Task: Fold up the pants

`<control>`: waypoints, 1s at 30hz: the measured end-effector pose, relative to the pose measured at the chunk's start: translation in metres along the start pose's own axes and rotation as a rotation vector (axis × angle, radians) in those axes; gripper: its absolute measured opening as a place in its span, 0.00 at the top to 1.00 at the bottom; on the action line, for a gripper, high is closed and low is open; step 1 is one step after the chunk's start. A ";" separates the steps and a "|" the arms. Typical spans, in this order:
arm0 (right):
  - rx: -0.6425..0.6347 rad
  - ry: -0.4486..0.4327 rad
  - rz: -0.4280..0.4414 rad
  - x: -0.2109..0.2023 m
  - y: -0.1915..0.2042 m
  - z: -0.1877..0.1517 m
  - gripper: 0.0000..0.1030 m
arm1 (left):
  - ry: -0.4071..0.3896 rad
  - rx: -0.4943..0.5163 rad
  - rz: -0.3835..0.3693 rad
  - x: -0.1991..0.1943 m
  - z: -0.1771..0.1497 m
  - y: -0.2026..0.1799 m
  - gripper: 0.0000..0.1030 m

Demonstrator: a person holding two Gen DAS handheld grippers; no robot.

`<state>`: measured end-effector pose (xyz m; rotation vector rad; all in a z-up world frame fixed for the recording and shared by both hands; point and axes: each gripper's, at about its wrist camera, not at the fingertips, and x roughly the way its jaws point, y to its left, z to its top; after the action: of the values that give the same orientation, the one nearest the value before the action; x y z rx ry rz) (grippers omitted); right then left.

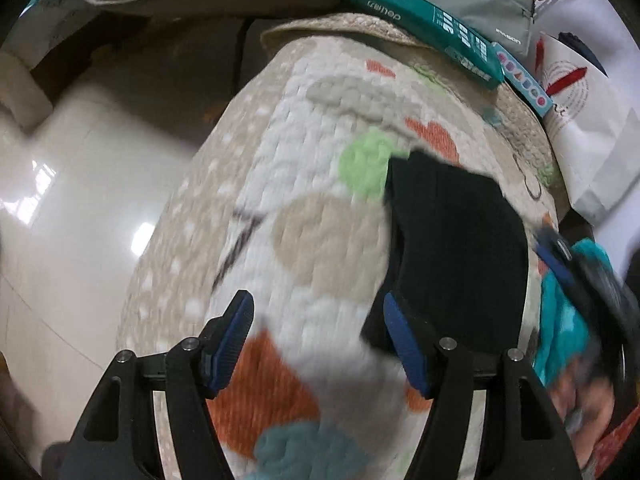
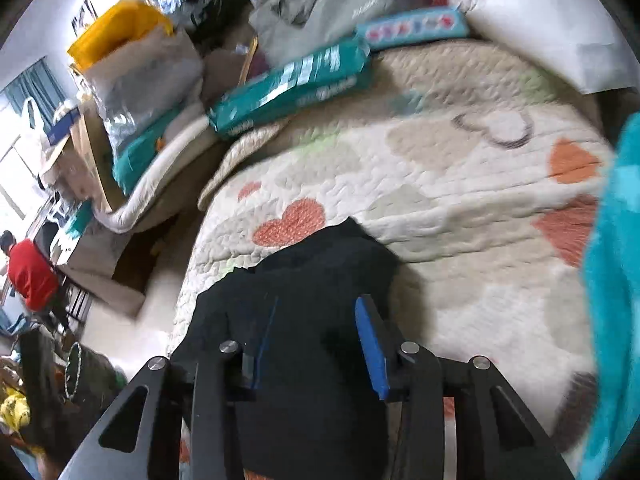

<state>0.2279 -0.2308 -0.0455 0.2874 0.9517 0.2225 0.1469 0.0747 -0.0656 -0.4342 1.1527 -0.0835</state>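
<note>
Left gripper [image 1: 318,338] angled down over quilt [image 1: 320,168], jaws wide, nothing between, right gripper [image 2: 316,344] tilted down, jaws narrower, straddling black pants [image 2: 316,280], grip unclear

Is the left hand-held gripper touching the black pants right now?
Cannot tell. In the left wrist view the left hand-held gripper stands open over the quilt; one finger overlaps the black pants edge, but blur hides any contact.

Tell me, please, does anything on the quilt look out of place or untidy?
Mostly the far edge: a teal package and a light blue box lie askew, overlapping the patterned quilt. The black pants sit bunched near the quilt's edge, not flat. Nothing looks spilled or damaged.
</note>
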 end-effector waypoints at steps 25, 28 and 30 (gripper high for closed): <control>-0.099 -0.159 -0.106 -0.169 0.018 -0.176 0.20 | -0.800 0.190 0.321 -0.192 -0.136 -0.062 0.00; -0.146 -0.203 -0.104 -0.177 0.030 -0.184 0.19 | -0.802 0.224 0.296 -0.200 -0.145 -0.070 0.00; -0.171 -0.232 -0.114 -0.182 0.035 -0.189 0.17 | -0.756 0.261 0.261 -0.196 -0.149 -0.074 0.00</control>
<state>-0.0321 -0.2272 0.0022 0.0987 0.7119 0.1606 -0.0562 0.0194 0.0826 -0.0579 0.4333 0.1489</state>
